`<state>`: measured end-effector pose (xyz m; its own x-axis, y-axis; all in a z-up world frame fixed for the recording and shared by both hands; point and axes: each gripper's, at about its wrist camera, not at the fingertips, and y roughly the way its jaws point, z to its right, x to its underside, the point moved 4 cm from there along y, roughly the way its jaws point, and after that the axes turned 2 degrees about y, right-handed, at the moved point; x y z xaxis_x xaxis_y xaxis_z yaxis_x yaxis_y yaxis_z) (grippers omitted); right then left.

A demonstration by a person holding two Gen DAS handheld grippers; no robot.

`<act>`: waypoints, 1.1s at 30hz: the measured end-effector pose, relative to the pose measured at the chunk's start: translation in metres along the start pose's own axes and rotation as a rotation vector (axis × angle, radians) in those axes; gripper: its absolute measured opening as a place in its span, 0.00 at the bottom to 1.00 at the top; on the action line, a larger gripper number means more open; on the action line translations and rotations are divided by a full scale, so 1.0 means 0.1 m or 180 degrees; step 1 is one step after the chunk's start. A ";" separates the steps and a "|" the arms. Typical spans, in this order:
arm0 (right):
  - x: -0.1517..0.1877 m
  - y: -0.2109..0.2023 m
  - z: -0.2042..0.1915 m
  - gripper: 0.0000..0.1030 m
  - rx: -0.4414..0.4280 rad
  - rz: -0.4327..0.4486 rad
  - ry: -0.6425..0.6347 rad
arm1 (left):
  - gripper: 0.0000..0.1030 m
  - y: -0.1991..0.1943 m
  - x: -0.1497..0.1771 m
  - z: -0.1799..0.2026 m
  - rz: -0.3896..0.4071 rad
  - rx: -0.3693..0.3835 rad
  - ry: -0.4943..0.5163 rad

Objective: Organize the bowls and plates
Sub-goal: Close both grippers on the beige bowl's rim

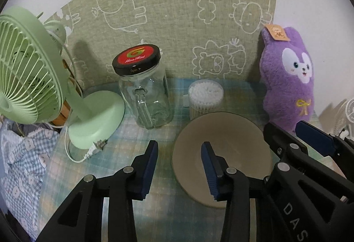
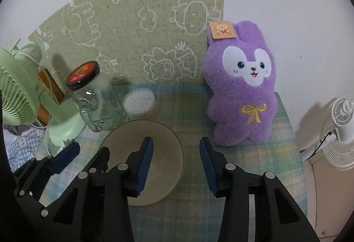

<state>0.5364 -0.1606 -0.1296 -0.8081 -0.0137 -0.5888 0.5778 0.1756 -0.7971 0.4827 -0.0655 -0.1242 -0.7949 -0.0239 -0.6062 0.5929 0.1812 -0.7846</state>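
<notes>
Left tool [image 1: 179, 151]: jaws part-open, nothing held; straddling near-left rim of beige bowl [image 1: 221, 153]
Right tool [image 2: 176, 149]: part-open, empty; astride bowl's right rim
Bowl place: on worktop [image 2: 265, 164], just in front of cotton-swab tub [image 1: 205, 96], left of purple plush [image 2: 241, 91]
Step advice: lower evenly; seat pads on opposite rims; close together; lift level
Count: one bowl; no plates visible; one glass jar [image 1: 148, 96]; one green fan [image 1: 28, 78]

One beige bowl [image 1: 221, 153], one glass jar [image 1: 148, 96], one tub of cotton swabs [image 1: 205, 96], one purple plush rabbit [image 2: 243, 87], two fans: green [image 1: 28, 78], white [image 2: 340, 131].
</notes>
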 end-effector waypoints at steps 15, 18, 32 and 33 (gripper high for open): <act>0.06 0.41 -0.02 0.26 0.0108 -0.0231 -0.0034 | 0.22 0.39 0.10 0.01 -0.0234 0.0121 0.0047; 0.07 0.44 -0.02 0.22 0.0120 -0.0255 -0.0055 | 0.19 0.42 0.11 0.01 -0.0215 0.0093 0.0061; 0.03 0.51 0.00 0.17 0.0187 -0.0271 -0.0051 | 0.13 0.46 0.09 -0.02 -0.0215 0.0057 0.0135; 0.03 0.51 0.00 0.17 0.0190 -0.0278 -0.0038 | 0.13 0.46 0.09 -0.03 -0.0215 0.0067 0.0119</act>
<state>0.5636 -0.1512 -0.1722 -0.8545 -0.0381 -0.5181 0.5113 0.1142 -0.8518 0.5022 -0.0547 -0.1656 -0.8373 0.0016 -0.5468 0.5400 0.1598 -0.8264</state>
